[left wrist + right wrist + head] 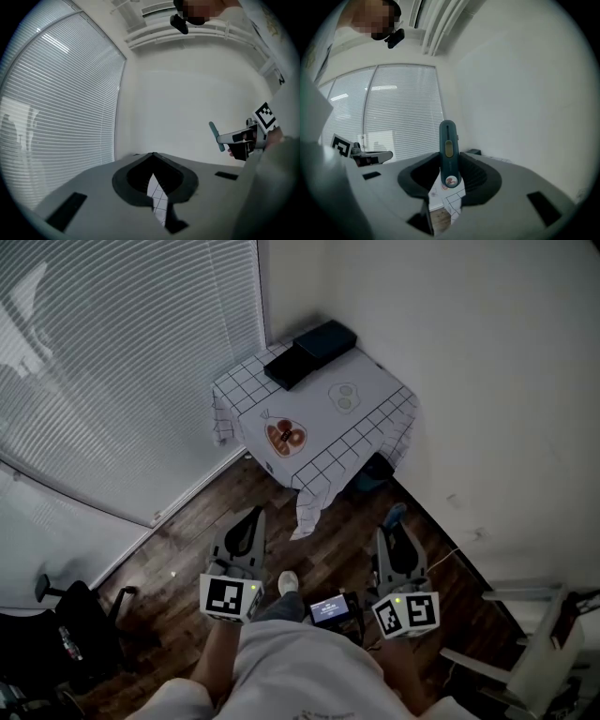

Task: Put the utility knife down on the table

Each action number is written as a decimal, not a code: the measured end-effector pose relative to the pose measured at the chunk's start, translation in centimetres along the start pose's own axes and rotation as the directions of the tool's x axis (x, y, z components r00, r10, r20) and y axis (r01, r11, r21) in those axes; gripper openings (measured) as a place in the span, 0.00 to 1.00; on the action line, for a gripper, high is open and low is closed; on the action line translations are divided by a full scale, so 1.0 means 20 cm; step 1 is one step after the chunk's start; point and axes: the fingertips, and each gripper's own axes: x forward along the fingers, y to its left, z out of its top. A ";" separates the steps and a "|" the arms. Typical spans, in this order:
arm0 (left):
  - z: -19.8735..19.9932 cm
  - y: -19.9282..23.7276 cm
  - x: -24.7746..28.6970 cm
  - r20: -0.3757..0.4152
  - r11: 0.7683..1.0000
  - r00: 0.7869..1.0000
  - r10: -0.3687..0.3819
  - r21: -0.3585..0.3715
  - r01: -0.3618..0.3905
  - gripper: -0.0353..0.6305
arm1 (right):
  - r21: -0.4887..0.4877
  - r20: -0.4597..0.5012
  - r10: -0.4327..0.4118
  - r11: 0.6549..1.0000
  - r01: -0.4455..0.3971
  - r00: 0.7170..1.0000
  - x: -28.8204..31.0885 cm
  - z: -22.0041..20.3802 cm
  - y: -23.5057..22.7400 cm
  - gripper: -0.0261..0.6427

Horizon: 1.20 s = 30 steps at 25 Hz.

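Note:
In the right gripper view a teal utility knife [448, 152] with a yellow slider stands upright between the jaws of my right gripper [449, 160], which is shut on it. The head view shows its teal tip [394, 516] poking up from the right gripper [398, 527] at waist height. My left gripper [251, 519] is beside it, jaws meeting at the tips with nothing held [153, 157]. The small table [375, 395] with a checked white cloth stands ahead in the corner, well apart from both grippers.
Two dark flat boxes [311, 351] lie at the table's far corner, and an orange printed figure [285, 436] marks the cloth. Blinds [122, 352] run along the left, a white wall on the right. A black chair [75, 624] and a white rack [534, 638] flank me on the wooden floor.

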 end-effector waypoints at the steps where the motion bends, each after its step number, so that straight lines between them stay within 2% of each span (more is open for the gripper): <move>1: 0.00 0.03 0.02 0.003 1.000 1.000 -0.003 -0.002 0.003 0.06 | -0.005 -0.005 -0.003 1.000 0.003 1.000 0.03 -0.01 0.01 0.25; 12: -0.03 0.29 0.23 0.001 0.999 1.000 -0.025 -0.041 0.025 0.06 | -0.025 -0.032 -0.020 0.999 0.019 0.999 0.32 -0.07 0.08 0.24; 17: 0.00 0.34 0.32 -0.004 0.999 0.999 -0.044 -0.020 0.044 0.06 | -0.020 -0.022 -0.008 1.000 0.007 1.000 0.44 -0.04 0.08 0.25; 30: -0.03 0.50 0.70 -0.018 1.000 1.000 -0.001 -0.018 0.001 0.06 | -0.015 -0.045 0.047 0.999 -0.047 0.998 0.88 -0.03 -0.07 0.24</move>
